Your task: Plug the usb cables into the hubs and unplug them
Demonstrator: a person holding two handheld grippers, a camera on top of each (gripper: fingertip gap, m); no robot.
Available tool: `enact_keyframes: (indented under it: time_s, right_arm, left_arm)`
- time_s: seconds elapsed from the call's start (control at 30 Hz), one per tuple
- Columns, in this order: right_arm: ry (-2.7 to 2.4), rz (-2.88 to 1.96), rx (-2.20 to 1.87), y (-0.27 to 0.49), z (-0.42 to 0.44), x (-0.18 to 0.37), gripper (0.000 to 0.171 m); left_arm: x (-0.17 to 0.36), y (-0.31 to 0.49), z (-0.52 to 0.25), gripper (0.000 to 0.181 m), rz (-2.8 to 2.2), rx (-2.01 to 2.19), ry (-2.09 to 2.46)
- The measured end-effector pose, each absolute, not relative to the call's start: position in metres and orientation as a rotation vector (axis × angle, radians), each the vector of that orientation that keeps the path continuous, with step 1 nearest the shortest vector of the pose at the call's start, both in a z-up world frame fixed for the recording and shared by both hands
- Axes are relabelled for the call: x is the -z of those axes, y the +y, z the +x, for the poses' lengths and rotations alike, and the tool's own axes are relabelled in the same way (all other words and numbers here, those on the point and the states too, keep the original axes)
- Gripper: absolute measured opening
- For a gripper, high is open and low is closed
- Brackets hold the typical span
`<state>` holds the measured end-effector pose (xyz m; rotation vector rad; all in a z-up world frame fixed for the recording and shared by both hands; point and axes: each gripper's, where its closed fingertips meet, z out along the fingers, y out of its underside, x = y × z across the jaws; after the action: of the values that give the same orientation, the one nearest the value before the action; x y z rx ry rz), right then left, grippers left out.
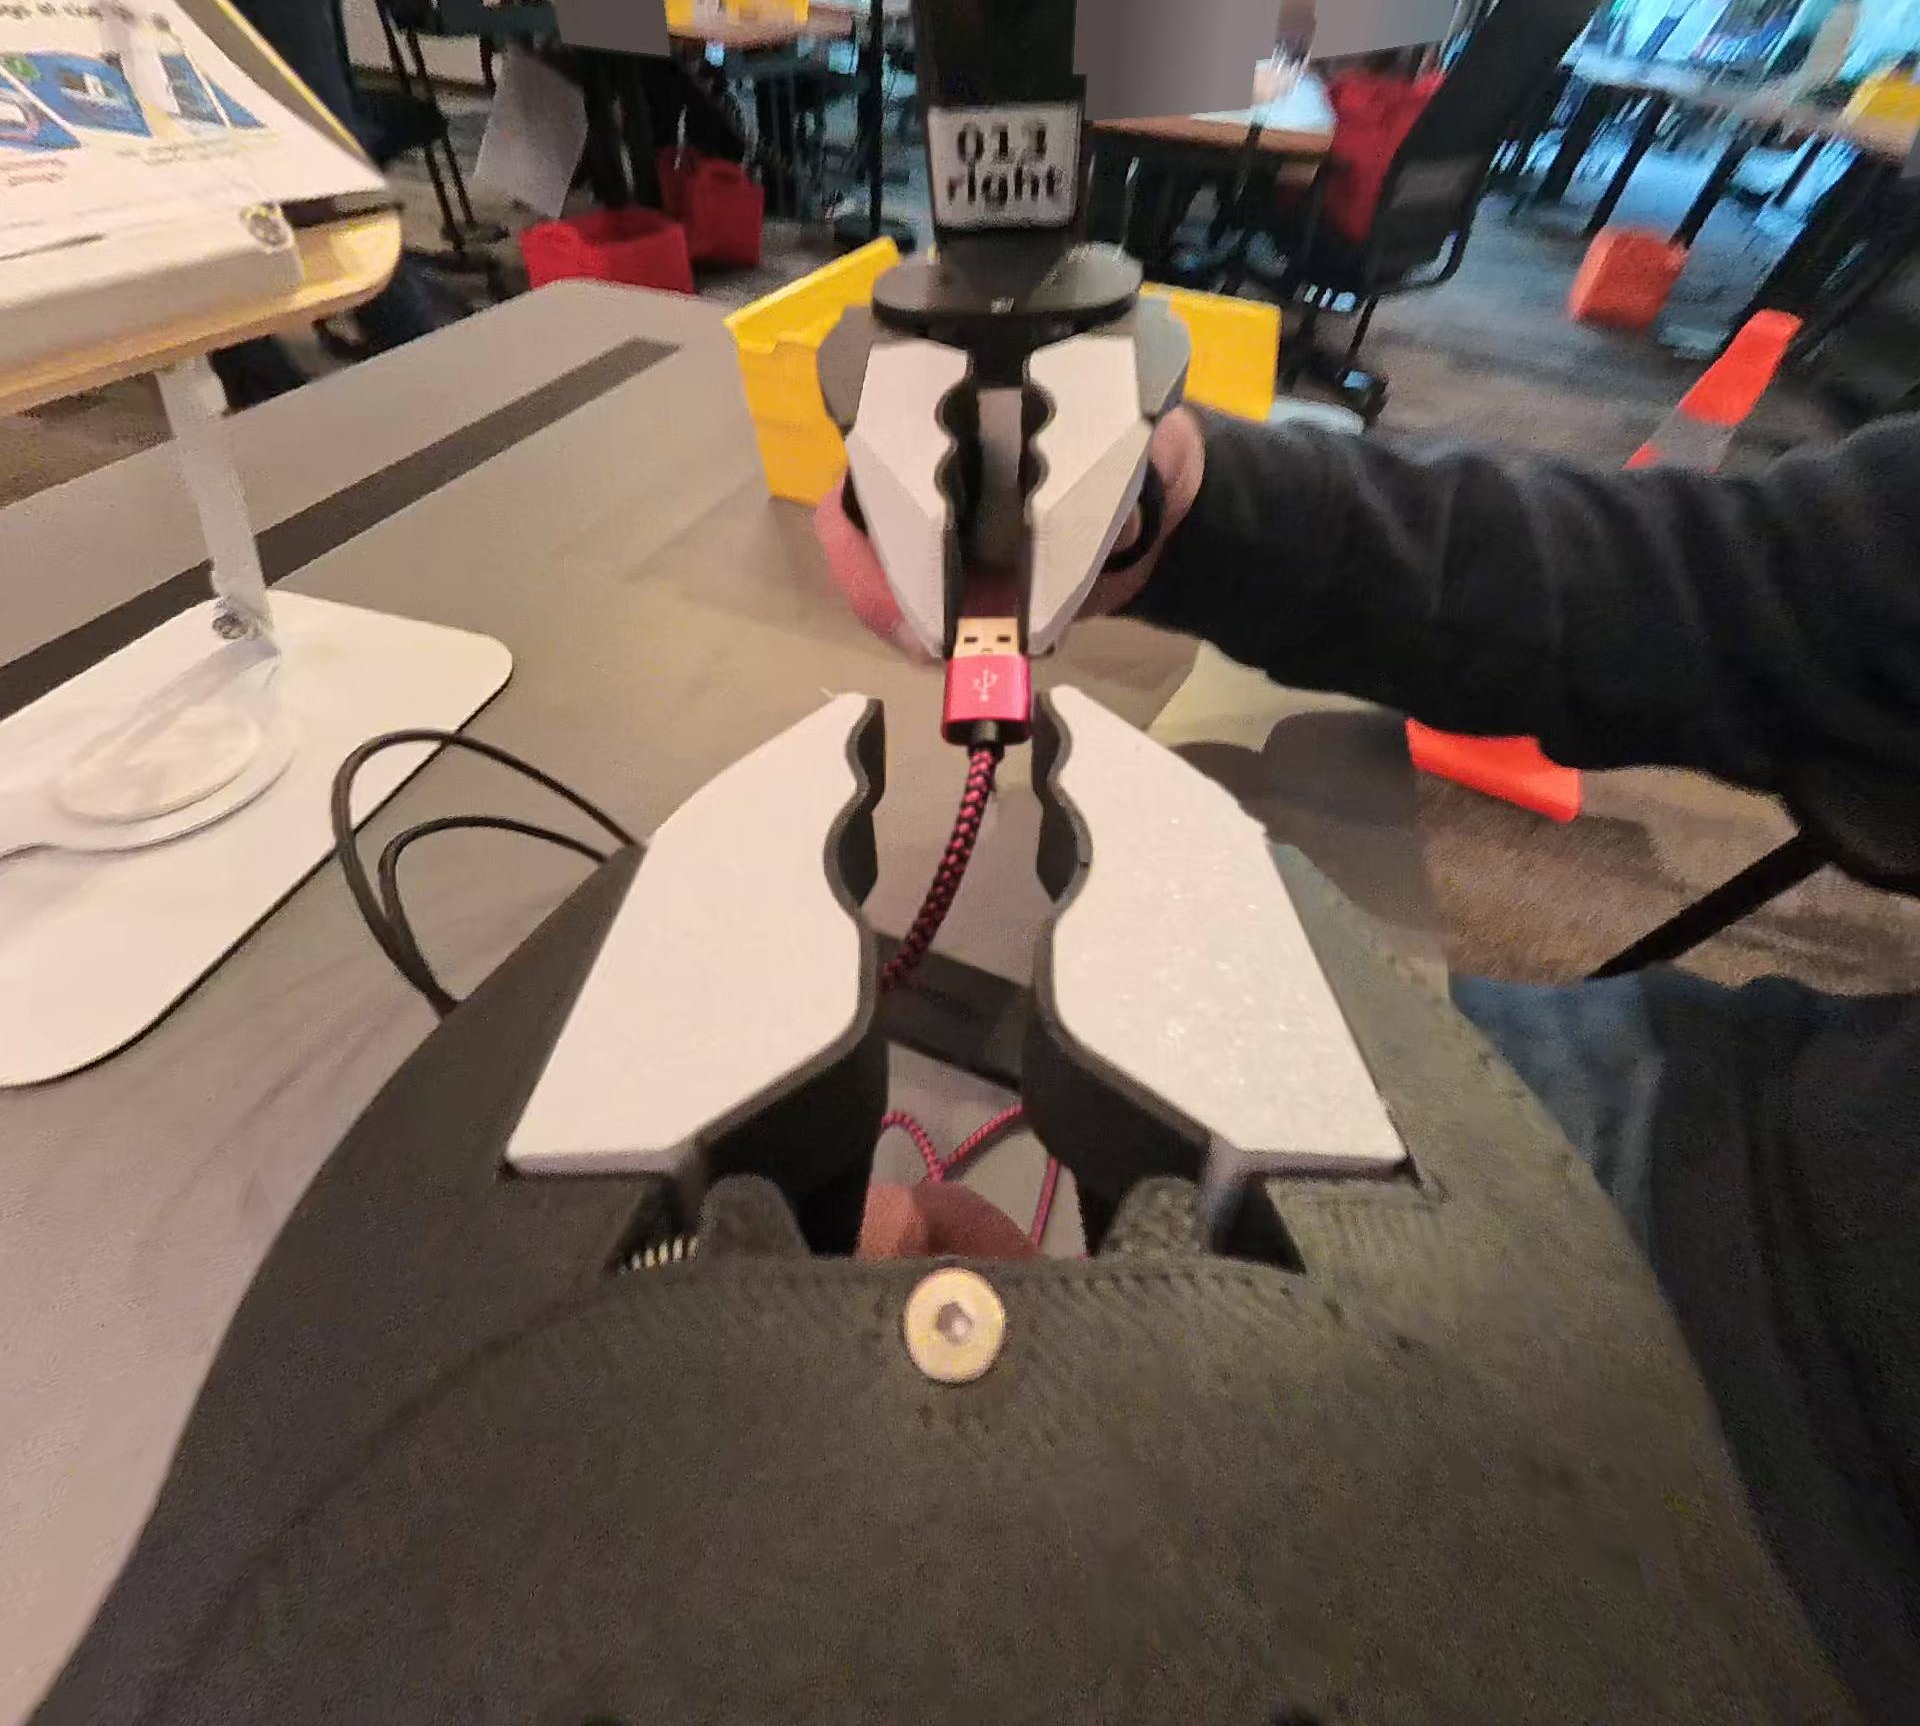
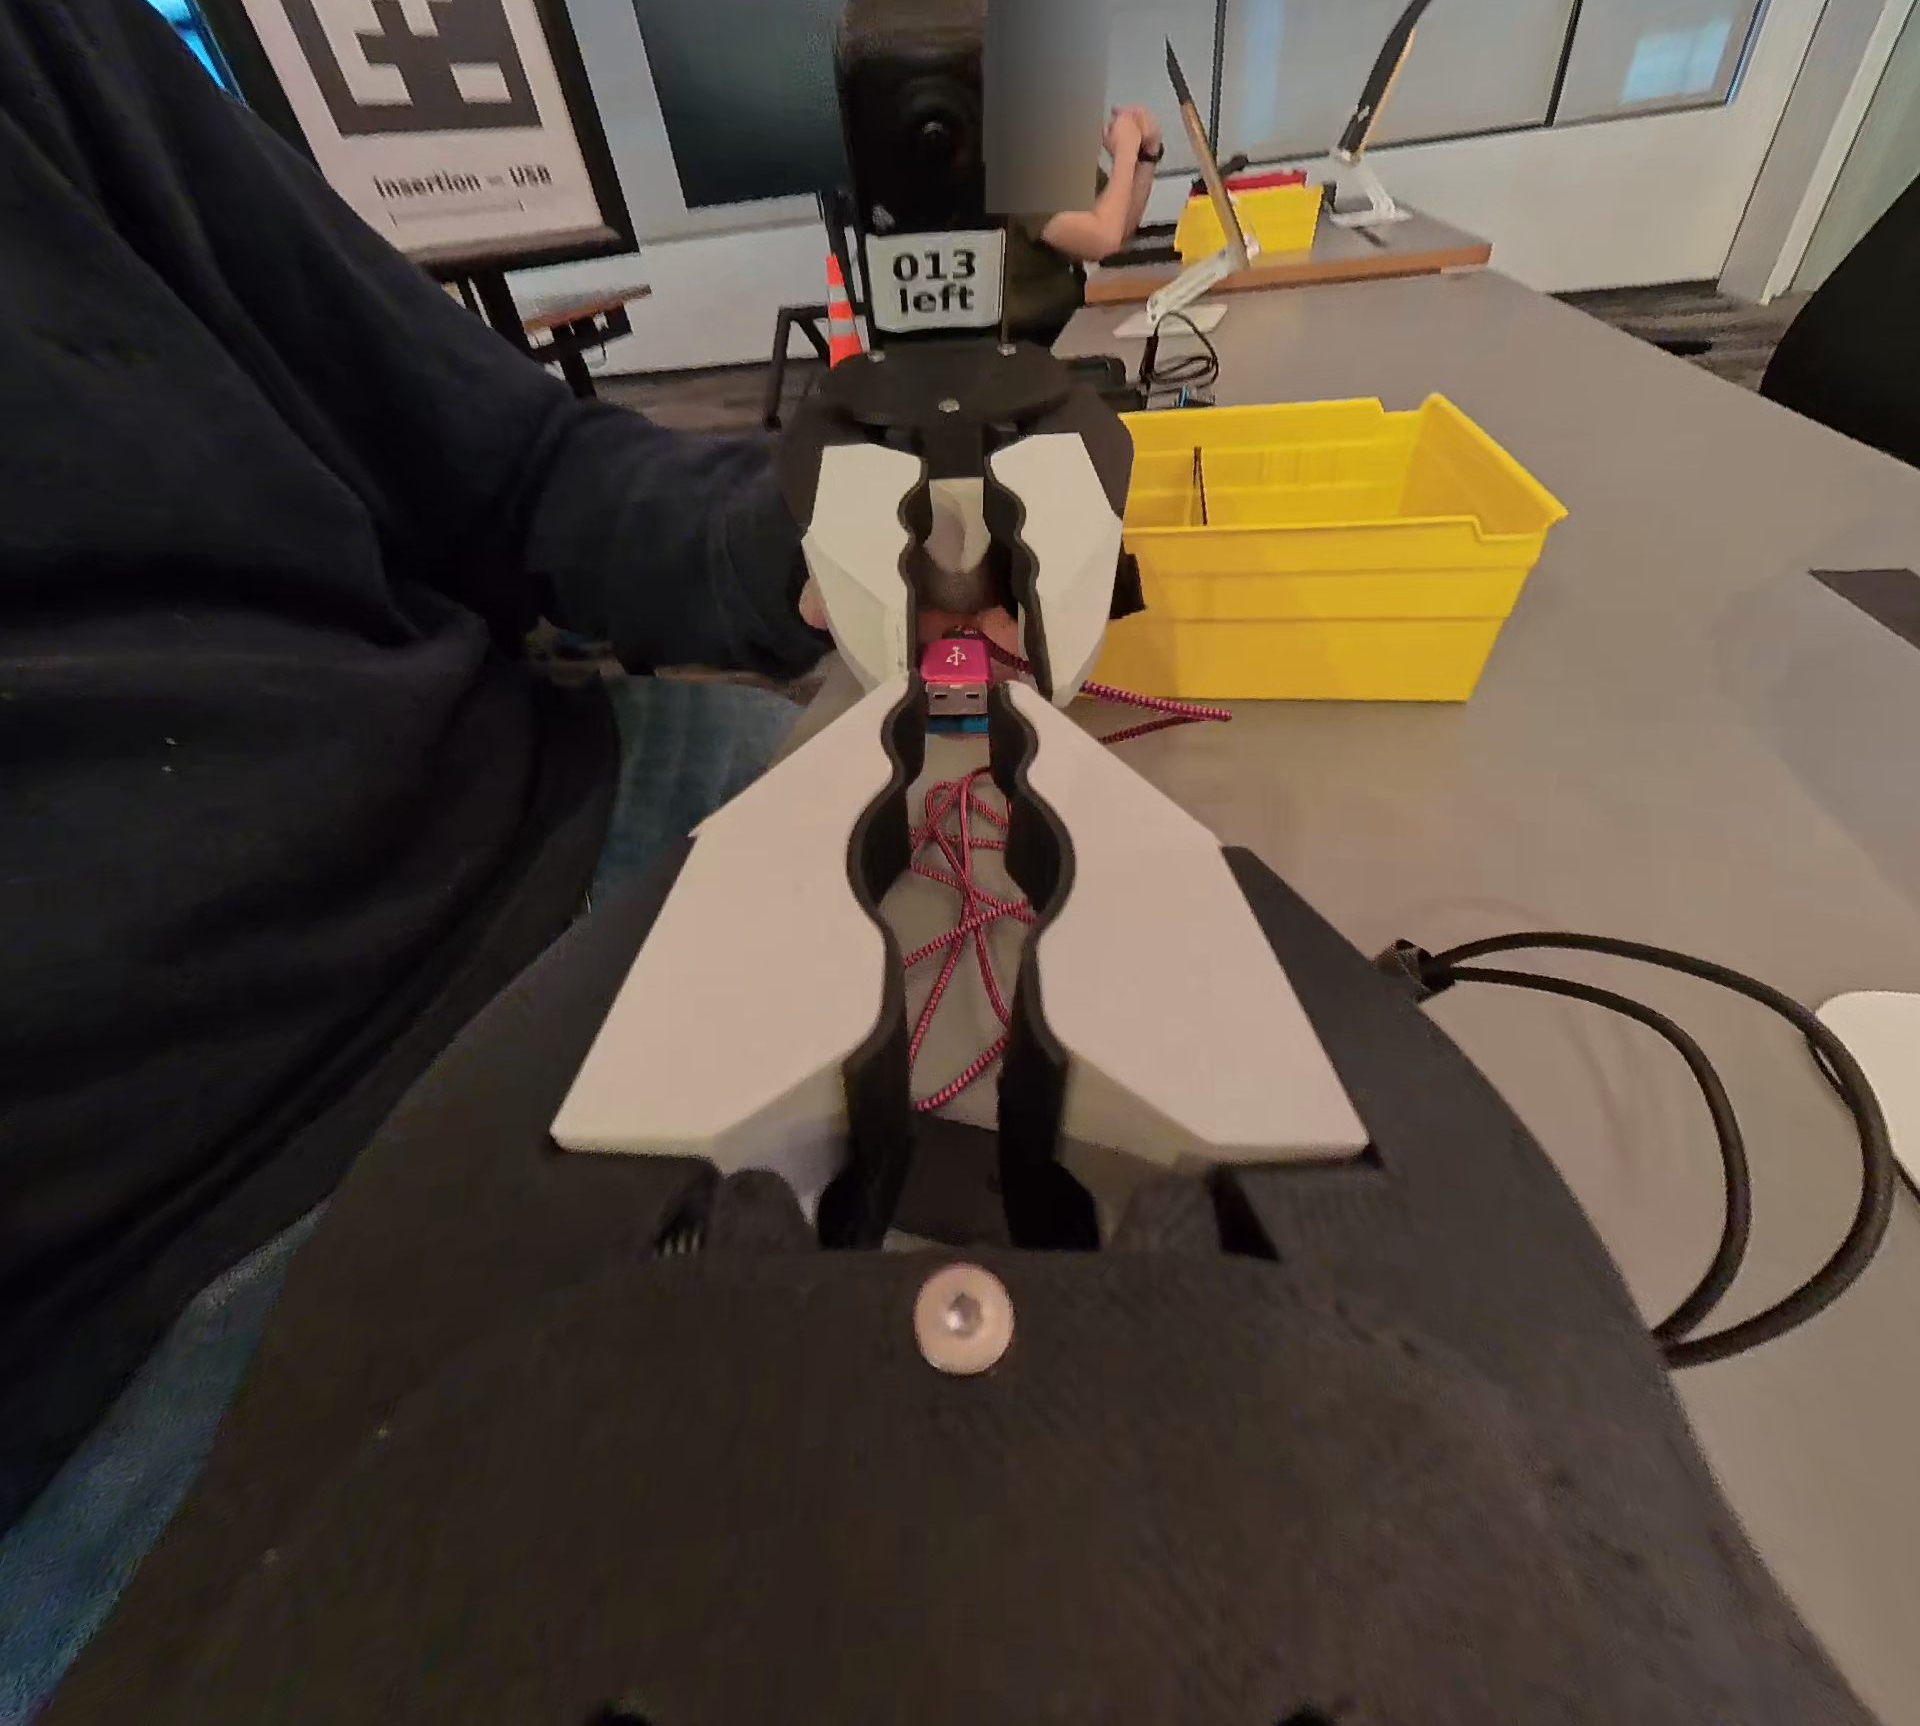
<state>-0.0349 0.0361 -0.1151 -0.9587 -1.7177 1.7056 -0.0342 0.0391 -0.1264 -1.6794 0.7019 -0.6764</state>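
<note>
Plug direction: the USB plug [image 1: 985,666] points straight away from the left gripper [image 1: 961,720] toward the right gripper [image 1: 987,627]. Its long side runs up and down in the middle of the frame.
Plug look: a shiny metal tip with a pink-red shell. A pink and black woven cable [image 1: 951,855] hangs from it.
Where it is: in the middle of both views, up in the air between the two grippers, over the grey table [image 1: 582,533].
Left gripper: its white fingers [image 1: 727,928] sit on both sides of the plug shell. I cannot tell if they press on it.
Right gripper: in its own view, its tips [image 2: 951,720] hug a small blue and dark hub [image 2: 954,724].
Plug and hub: the metal tip [image 2: 954,696] touches the hub's front end.
Only in the left view: a white stand [image 1: 208,741] at the left, and a thin black cord [image 1: 436,835].
Only in the right view: the blue of the hub, a heap of the woven cable [image 2: 961,907] under the fingers, and the open yellow bin [image 2: 1320,554] at the right.
</note>
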Motion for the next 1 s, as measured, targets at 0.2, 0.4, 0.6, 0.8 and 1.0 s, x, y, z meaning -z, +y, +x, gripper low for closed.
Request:
enact_keyframes:
  time_s: [0.2,0.4,0.6,0.8,1.0]
  right_arm:
    - [-1.584,-0.922,-1.821,0.04,-0.033,0.106,0.009]
    - [-1.562,-0.931,-1.807,0.044,-0.032,0.11,0.0]
    - [-1.652,-0.967,-1.584,0.049,-0.028,0.116,0.023]
    - [-1.814,-0.95,-1.447,0.036,-0.029,0.125,0.012]
    - [-1.759,-0.917,-1.525,0.03,-0.03,0.118,0.01]
  left_arm:
    - [0.123,0.04,-0.031,0.021,-1.61,0.725,0.649]
    - [0.128,0.04,-0.026,0.017,-1.607,0.719,0.672]
    - [0.135,0.04,-0.031,0.015,-1.674,0.611,0.757]
    - [0.134,0.036,-0.026,0.015,-1.727,0.543,0.867]
    - [0.128,0.032,-0.028,0.015,-1.739,0.509,0.904]
